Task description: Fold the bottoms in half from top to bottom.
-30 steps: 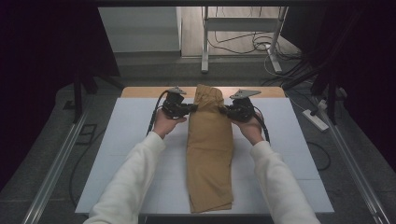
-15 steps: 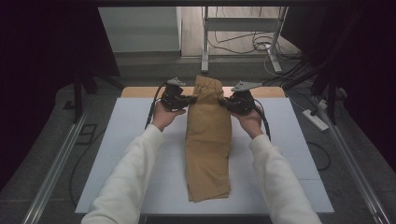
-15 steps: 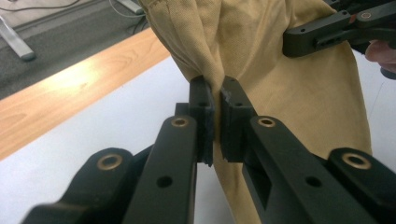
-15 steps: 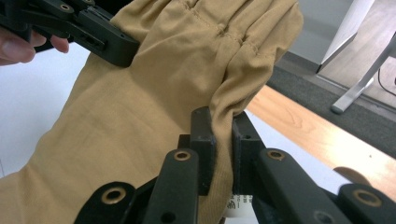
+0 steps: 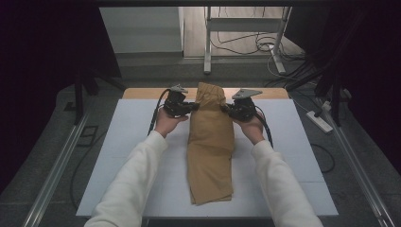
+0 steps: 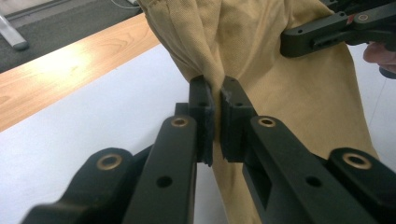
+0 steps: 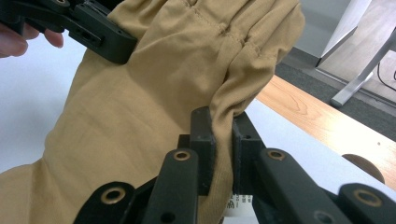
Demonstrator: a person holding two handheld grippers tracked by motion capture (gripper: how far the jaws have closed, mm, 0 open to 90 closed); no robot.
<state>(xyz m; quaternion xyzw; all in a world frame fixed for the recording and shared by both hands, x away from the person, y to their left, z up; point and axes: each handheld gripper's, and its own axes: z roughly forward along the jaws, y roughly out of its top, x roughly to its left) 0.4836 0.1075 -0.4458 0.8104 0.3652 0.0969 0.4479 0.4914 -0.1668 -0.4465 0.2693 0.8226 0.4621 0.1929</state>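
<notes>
Two pairs of black jaws are pressed together on opposite edges of a folded tan garment point(image 5: 210, 142), pinching a gathered ridge of its cloth at the far end. In the left gripper view, the left gripper point(image 6: 217, 100) clamps a bunched fold of the fabric between its flat, dark pads, the cloth fanning upward and away from the pinch in soft creases. In the right gripper view, the right gripper point(image 7: 223, 123) bites the other edge the same way, a rumpled pleat squeezed between its pads, with a stitched seam running across the cloth above; a small white tag with print peeks out beneath the jaws.

The fabric is a matte, finely woven material, mustard-tan, lying in a long narrow strip folded lengthwise. From the high view, the left gripper point(image 5: 193, 108) and right gripper point(image 5: 226, 109) face each other across the strip's upper part, which is drawn in between them, while the wider lower part lies flat and runs toward the person's side of the table.

The garment rests on a smooth white mat point(image 5: 127, 156) that covers most of a pale wooden table point(image 5: 142, 93), whose bare edge shows at the far side. The person's forearms are in white sleeves point(image 5: 135, 179), and black cables trail from both grippers.
</notes>
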